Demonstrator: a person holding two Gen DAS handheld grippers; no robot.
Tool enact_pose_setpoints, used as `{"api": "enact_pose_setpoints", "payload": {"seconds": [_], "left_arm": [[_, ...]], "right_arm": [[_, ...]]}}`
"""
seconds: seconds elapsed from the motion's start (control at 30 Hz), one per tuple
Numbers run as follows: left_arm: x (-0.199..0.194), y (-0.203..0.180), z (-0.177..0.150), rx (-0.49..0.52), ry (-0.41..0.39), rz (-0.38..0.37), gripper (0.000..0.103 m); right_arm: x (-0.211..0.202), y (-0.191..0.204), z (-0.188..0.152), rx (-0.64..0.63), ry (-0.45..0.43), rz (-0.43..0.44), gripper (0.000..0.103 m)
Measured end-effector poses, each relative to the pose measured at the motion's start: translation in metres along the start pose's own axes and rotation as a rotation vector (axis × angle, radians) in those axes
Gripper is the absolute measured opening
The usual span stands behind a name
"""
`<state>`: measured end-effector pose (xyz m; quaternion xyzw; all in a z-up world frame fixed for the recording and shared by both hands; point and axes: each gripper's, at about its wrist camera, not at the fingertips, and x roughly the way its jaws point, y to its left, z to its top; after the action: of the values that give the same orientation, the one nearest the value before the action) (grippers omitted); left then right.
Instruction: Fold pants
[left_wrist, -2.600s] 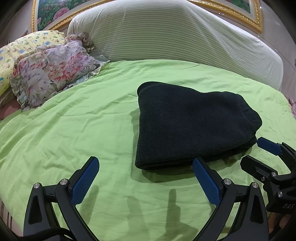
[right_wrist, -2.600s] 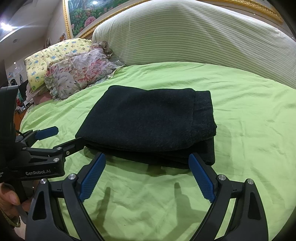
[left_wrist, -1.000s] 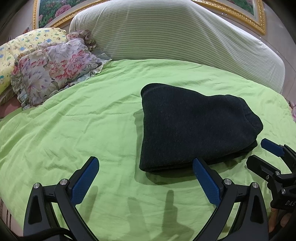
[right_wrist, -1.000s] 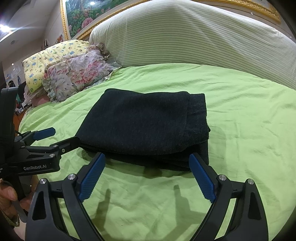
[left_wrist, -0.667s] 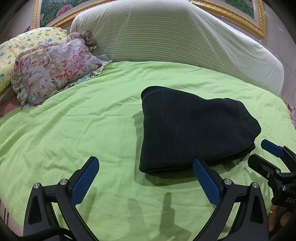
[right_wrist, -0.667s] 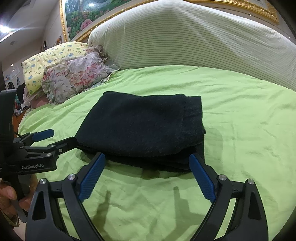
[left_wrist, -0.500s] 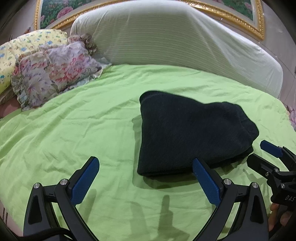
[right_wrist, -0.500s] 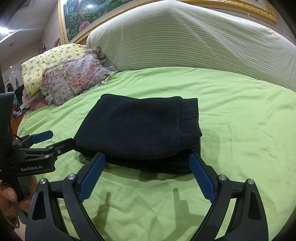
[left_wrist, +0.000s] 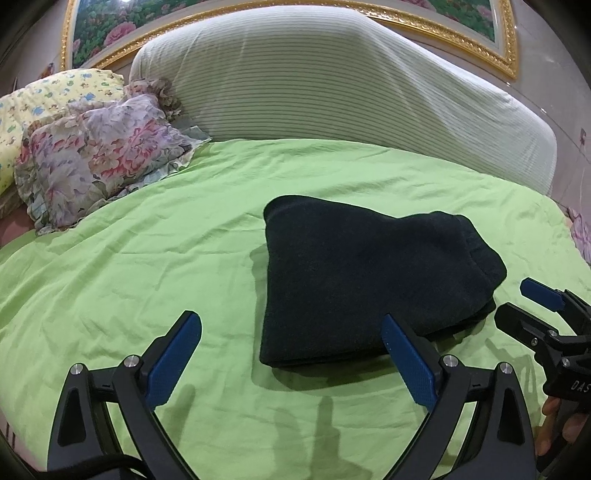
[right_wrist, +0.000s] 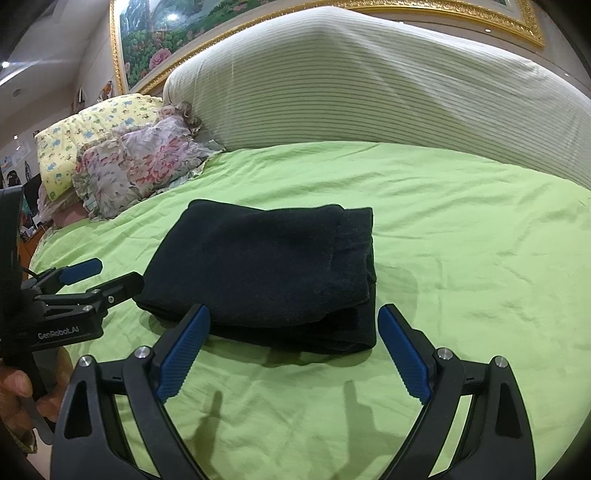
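Observation:
Dark pants (left_wrist: 362, 280) lie folded into a thick rectangular bundle on the green bed sheet (left_wrist: 147, 266); they also show in the right wrist view (right_wrist: 273, 266). My left gripper (left_wrist: 291, 354) is open and empty, held above the sheet just in front of the bundle's left corner. My right gripper (right_wrist: 293, 349) is open and empty, just in front of the bundle's near edge. Each gripper shows in the other's view, the right one (left_wrist: 532, 306) beside the bundle's right end, the left one (right_wrist: 99, 277) at its left end. Neither touches the pants.
A large striped white cushion (left_wrist: 332, 85) stands along the back of the bed. A floral pillow (left_wrist: 99, 155) and a yellow patterned pillow (left_wrist: 48, 96) lie at the back left. A gold-framed painting (right_wrist: 155, 33) hangs behind. The bed edge falls off at the left.
Both grippers have drawn back and lifted slightly from the folded pants, so the bundle sits a little farther away. The pants have not moved. Both grippers stay open.

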<state>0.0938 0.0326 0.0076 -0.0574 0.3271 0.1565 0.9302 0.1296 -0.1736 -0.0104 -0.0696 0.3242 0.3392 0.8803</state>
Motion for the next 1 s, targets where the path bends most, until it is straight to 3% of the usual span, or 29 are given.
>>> {"api": "enact_pose_setpoints", "payload": {"seconds": [0.8, 1.0], "left_arm": [[0.007, -0.008, 0.016, 0.028, 0.013, -0.021, 0.099], [0.01, -0.012, 0.015, 0.026, 0.049, -0.02, 0.099]], "right_arm": [[0.0, -0.008, -0.001, 0.01, 0.009, -0.008, 0.096], [-0.003, -0.022, -0.003, 0.099, -0.003, 0.013, 0.097]]}}
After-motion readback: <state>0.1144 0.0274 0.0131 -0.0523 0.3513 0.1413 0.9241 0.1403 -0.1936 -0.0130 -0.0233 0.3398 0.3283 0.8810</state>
